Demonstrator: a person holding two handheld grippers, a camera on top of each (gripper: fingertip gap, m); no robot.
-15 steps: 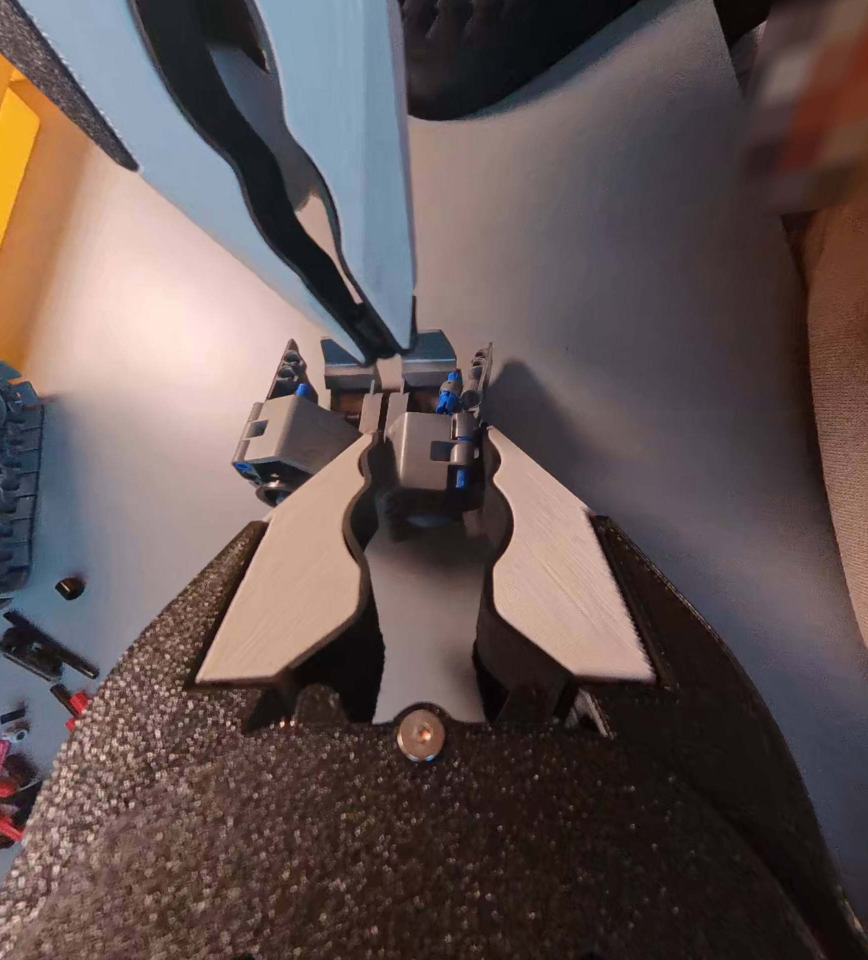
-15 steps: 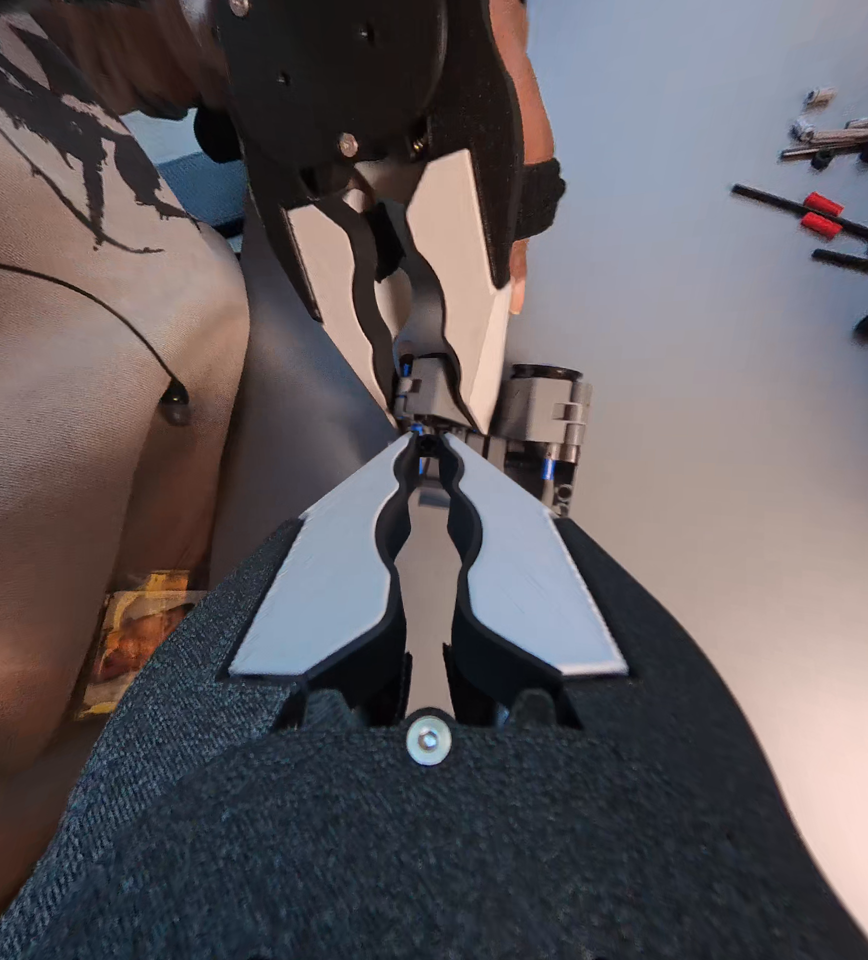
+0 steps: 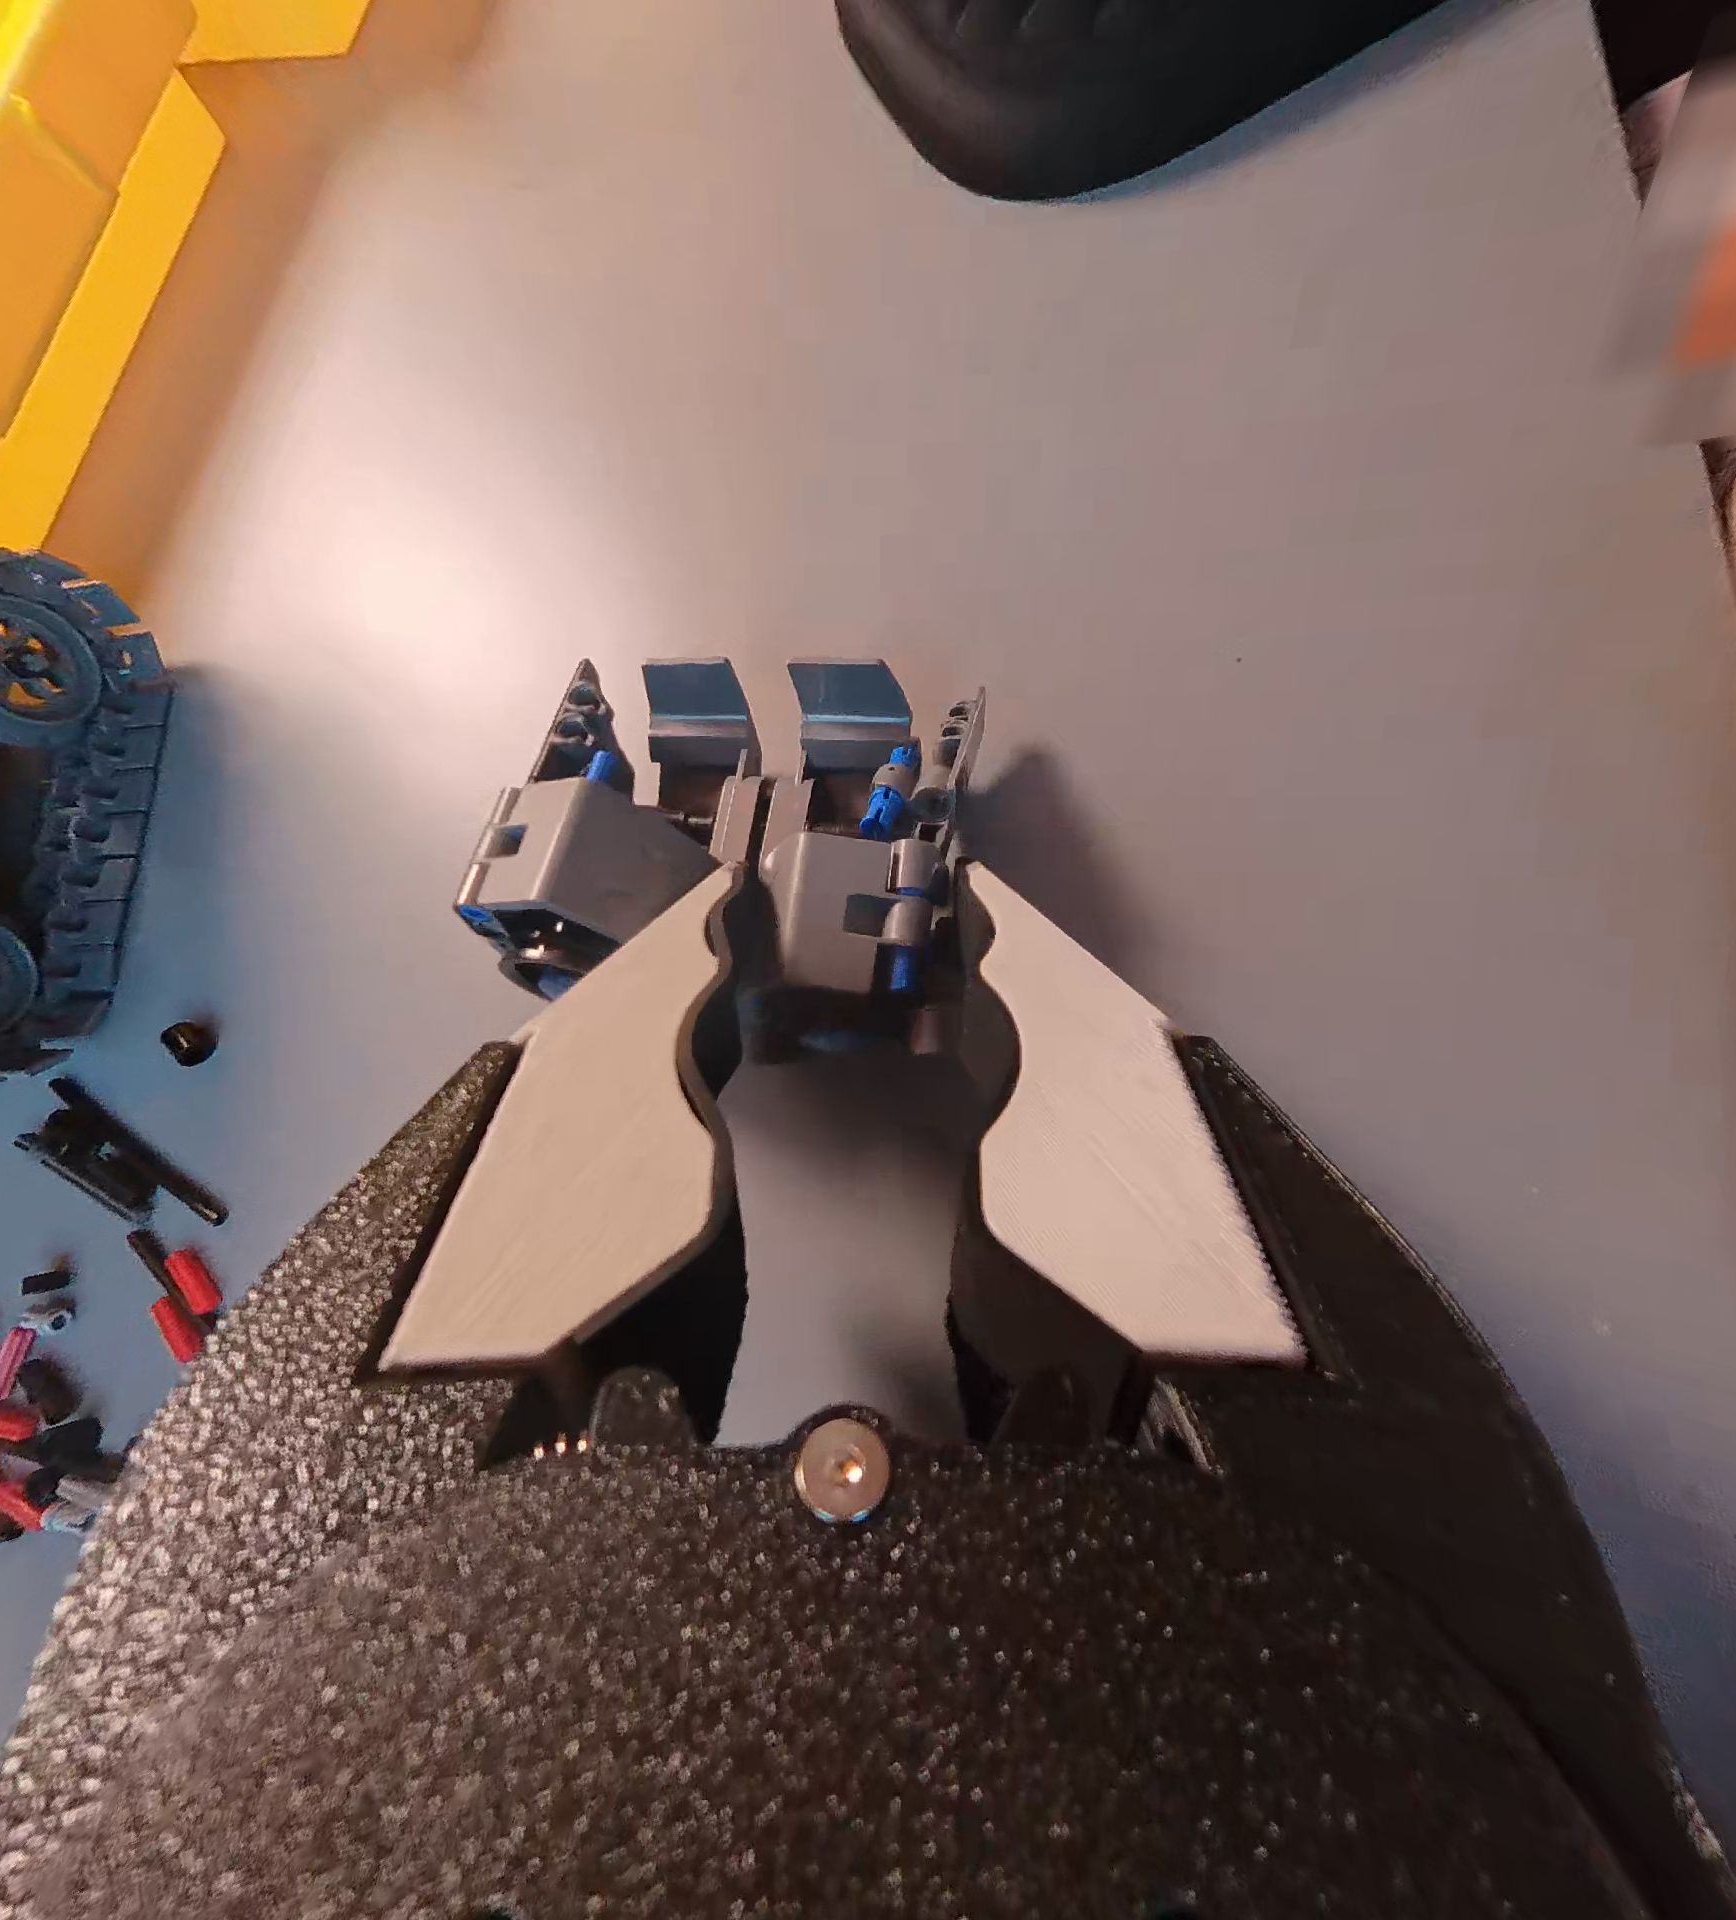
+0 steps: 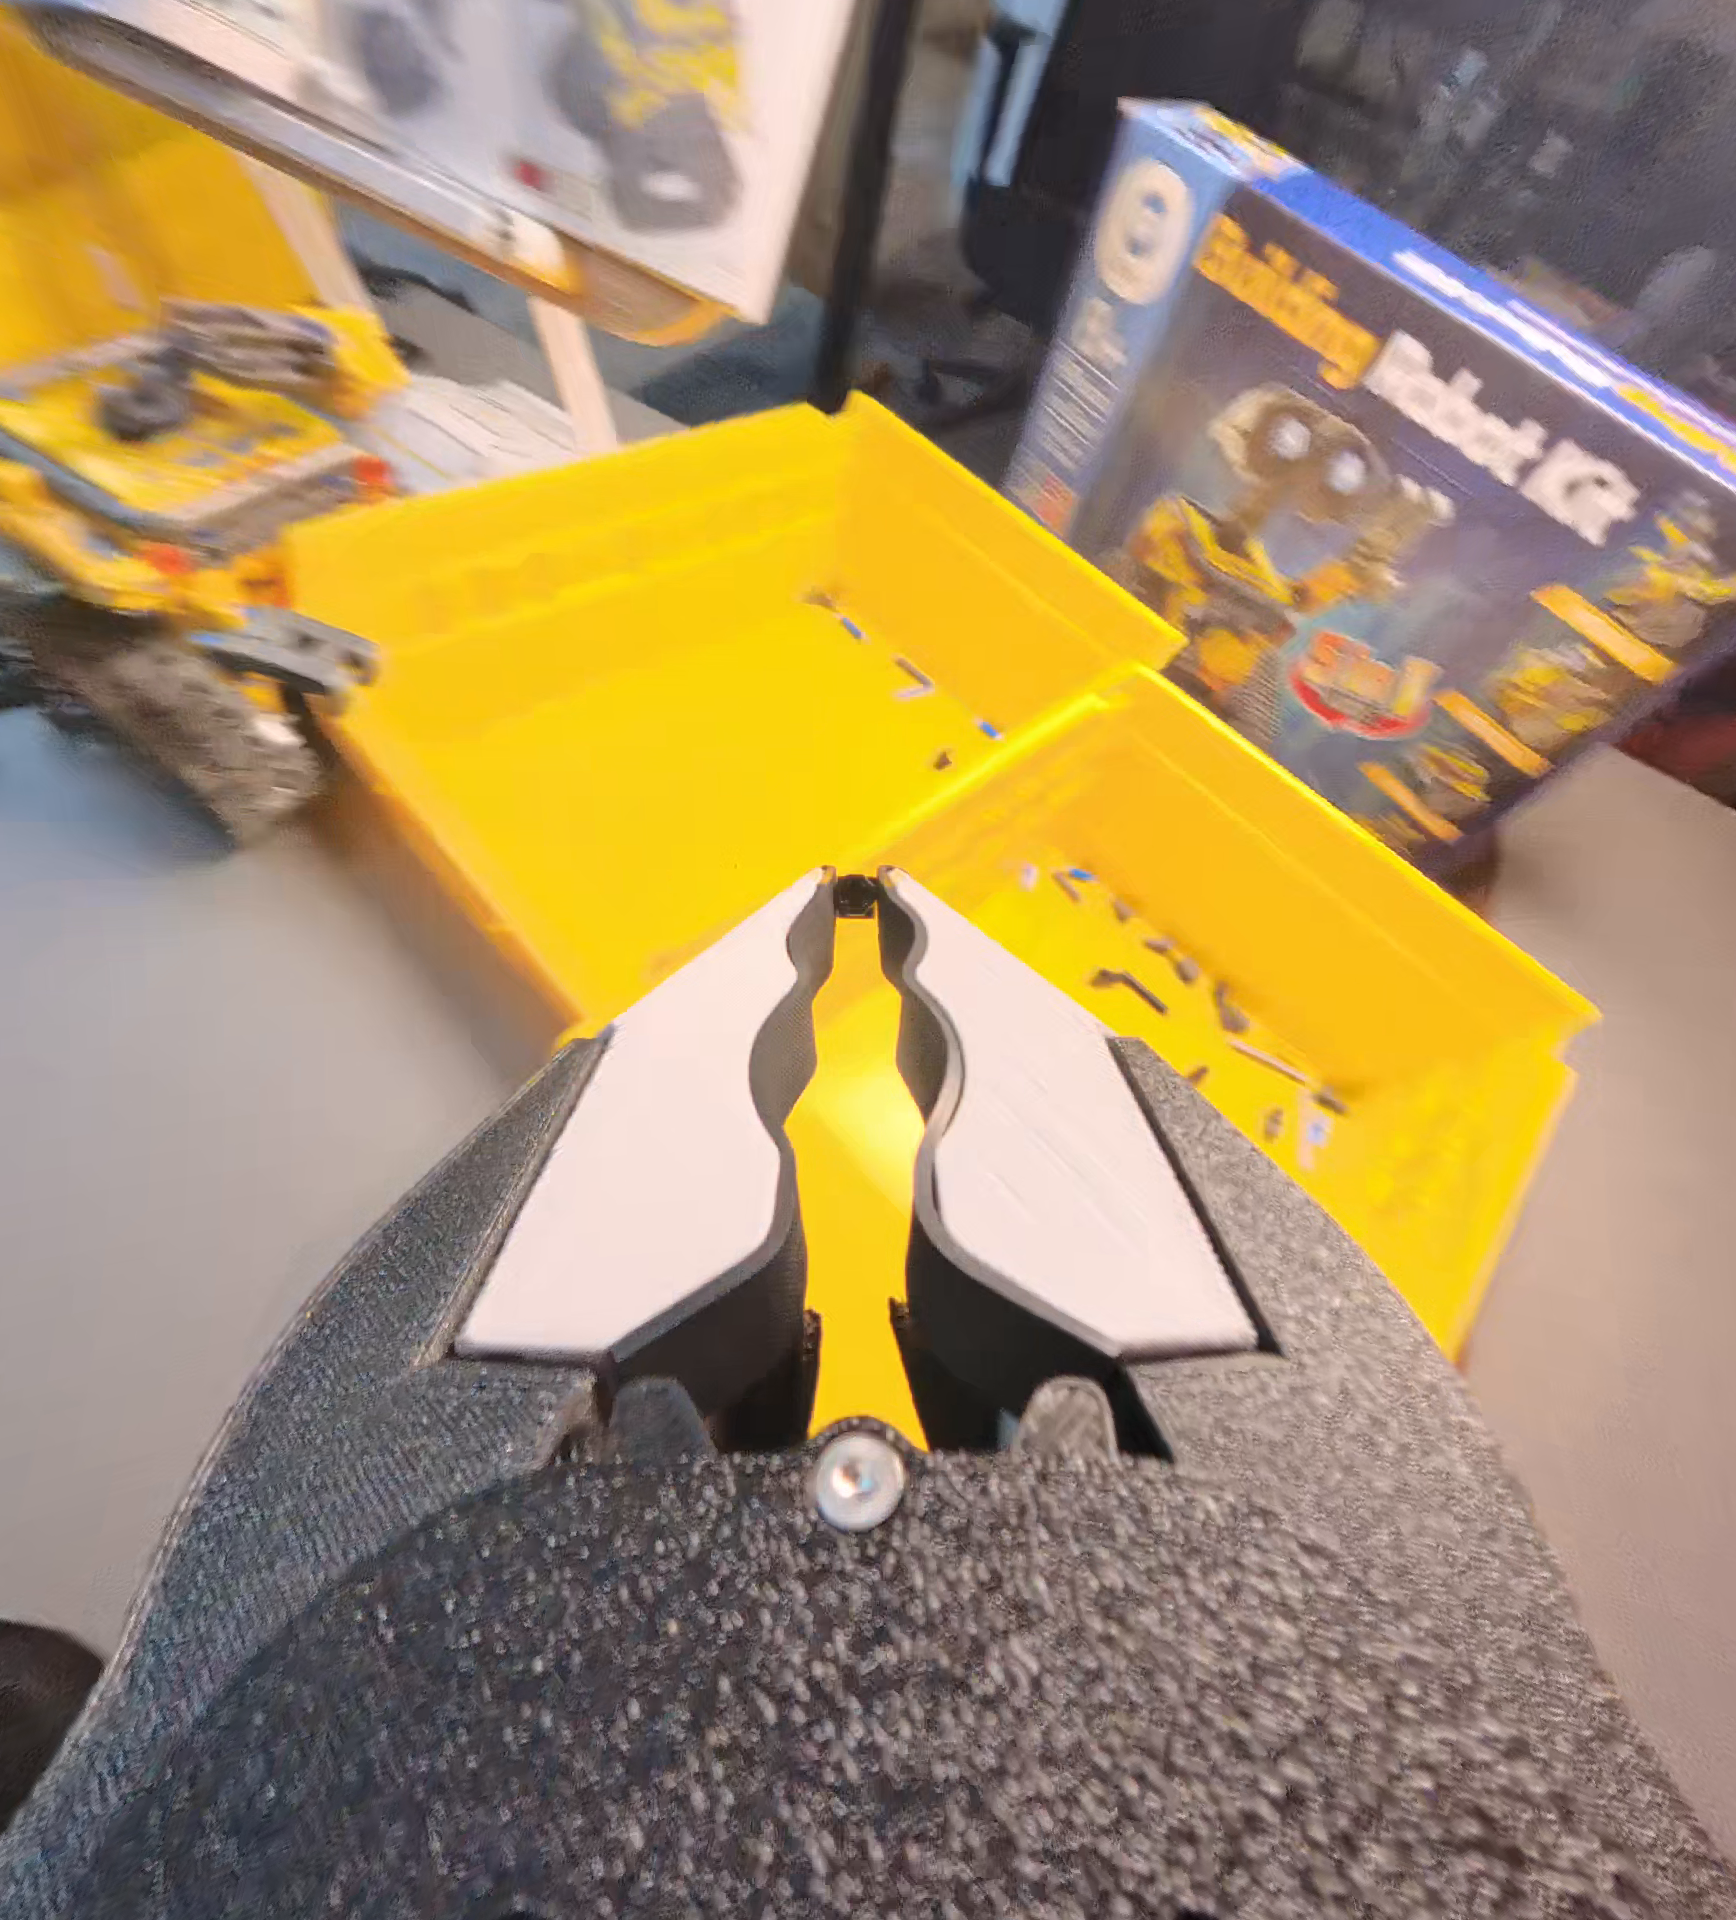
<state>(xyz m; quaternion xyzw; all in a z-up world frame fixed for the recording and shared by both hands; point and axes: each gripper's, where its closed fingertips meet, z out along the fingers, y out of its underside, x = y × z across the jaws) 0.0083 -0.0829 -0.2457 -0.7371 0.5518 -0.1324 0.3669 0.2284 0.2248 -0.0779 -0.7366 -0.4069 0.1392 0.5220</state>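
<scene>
Over yellow tray: right tool pinching small black piece.

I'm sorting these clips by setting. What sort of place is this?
Probably a hobby or workshop table for building a toy robot kit. Signs: the kit box, yellow trays holding small parts, and a half-built grey assembly between the left gripper's fingers, with loose pins nearby.
</scene>
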